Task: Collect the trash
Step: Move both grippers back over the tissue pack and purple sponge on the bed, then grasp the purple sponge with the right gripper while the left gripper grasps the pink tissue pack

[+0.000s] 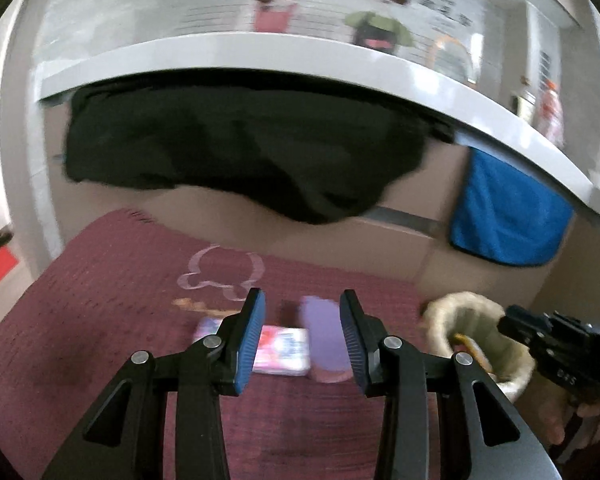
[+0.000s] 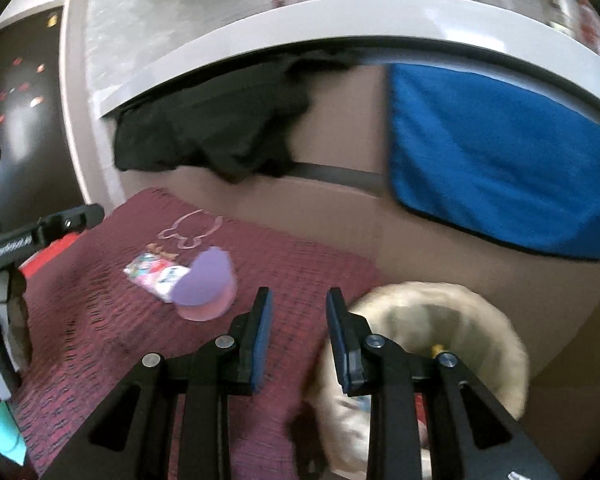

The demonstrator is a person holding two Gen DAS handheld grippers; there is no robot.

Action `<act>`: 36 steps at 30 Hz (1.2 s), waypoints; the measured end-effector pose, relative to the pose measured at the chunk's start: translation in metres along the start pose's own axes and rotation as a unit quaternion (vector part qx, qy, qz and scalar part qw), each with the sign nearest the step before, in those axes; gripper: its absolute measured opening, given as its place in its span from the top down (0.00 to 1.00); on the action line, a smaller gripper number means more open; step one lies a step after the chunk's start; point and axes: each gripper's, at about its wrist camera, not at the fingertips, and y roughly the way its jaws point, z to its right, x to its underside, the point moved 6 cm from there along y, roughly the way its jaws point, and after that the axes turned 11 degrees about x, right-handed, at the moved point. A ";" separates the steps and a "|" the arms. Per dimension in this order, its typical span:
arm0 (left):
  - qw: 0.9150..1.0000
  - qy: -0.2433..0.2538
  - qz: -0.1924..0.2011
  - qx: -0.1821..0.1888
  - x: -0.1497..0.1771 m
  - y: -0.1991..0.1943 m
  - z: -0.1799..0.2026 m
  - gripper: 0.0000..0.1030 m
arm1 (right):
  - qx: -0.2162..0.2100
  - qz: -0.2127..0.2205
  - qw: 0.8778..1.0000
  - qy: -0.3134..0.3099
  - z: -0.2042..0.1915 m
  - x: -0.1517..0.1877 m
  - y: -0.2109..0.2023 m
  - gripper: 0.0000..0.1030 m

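Note:
On a maroon mat [image 1: 100,300] lie a pink printed wrapper [image 1: 282,350] and, touching its right end, a tipped purple cup [image 1: 326,332] with a pink rim. My left gripper [image 1: 302,294] hovers over them, open, with nothing between its pads. A cream woven basket [image 1: 452,304] stands to the right with a yellow item [image 1: 470,346] inside. In the right wrist view my right gripper [image 2: 298,292] is open and empty, just left of the basket [image 2: 420,288]. The cup [image 2: 204,276] and wrapper [image 2: 156,272] lie ahead to its left.
Beige cabinet fronts rise behind the mat under a white counter edge [image 1: 260,52]. A black cloth [image 1: 240,148] and a blue towel [image 1: 508,216] hang from it. A person's hand holds the right gripper [image 1: 512,320] over the basket. The left gripper [image 2: 96,212] shows at the left edge.

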 end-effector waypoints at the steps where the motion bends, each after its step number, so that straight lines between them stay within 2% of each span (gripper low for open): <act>1: 1.000 -0.006 0.000 -0.004 0.000 -0.002 -0.010 0.61 | -0.005 -0.001 1.000 -0.005 -0.008 -0.001 0.002 0.75; 6: 0.998 -0.048 -0.019 -0.030 0.017 -0.007 -0.070 0.61 | -0.049 -0.023 0.998 -0.021 -0.054 -0.003 0.024 0.75; 11: 0.995 -0.078 -0.054 -0.027 0.045 0.009 -0.101 0.61 | -0.082 -0.059 0.994 -0.041 -0.092 0.004 0.055 0.75; 14: 0.994 -0.079 -0.071 -0.018 0.057 0.019 -0.108 0.61 | -0.075 -0.071 0.993 -0.053 -0.106 0.004 0.076 0.75; 20: 0.992 -0.096 -0.080 -0.017 0.064 0.026 -0.121 0.61 | -0.073 -0.101 0.992 -0.035 -0.116 0.002 0.115 0.75; 23: 0.991 -0.100 -0.091 -0.003 0.068 0.031 -0.118 0.61 | -0.048 -0.111 0.991 -0.054 -0.123 0.007 0.131 0.66; 27: 0.990 -0.098 -0.105 0.010 0.070 0.043 -0.109 0.61 | -0.035 -0.089 0.992 -0.077 -0.128 0.006 0.137 0.57; 29: 0.990 -0.096 -0.107 0.011 0.069 0.048 -0.105 0.61 | -0.038 -0.094 0.993 -0.068 -0.123 0.006 0.142 0.49; 33: 0.989 -0.096 -0.110 0.016 0.068 0.051 -0.102 0.61 | -0.090 -0.129 0.988 0.005 -0.107 0.010 0.156 0.43; 36: 0.989 -0.095 -0.116 0.016 0.068 0.055 -0.100 0.61 | -0.149 -0.169 0.971 0.075 -0.098 0.016 0.170 0.40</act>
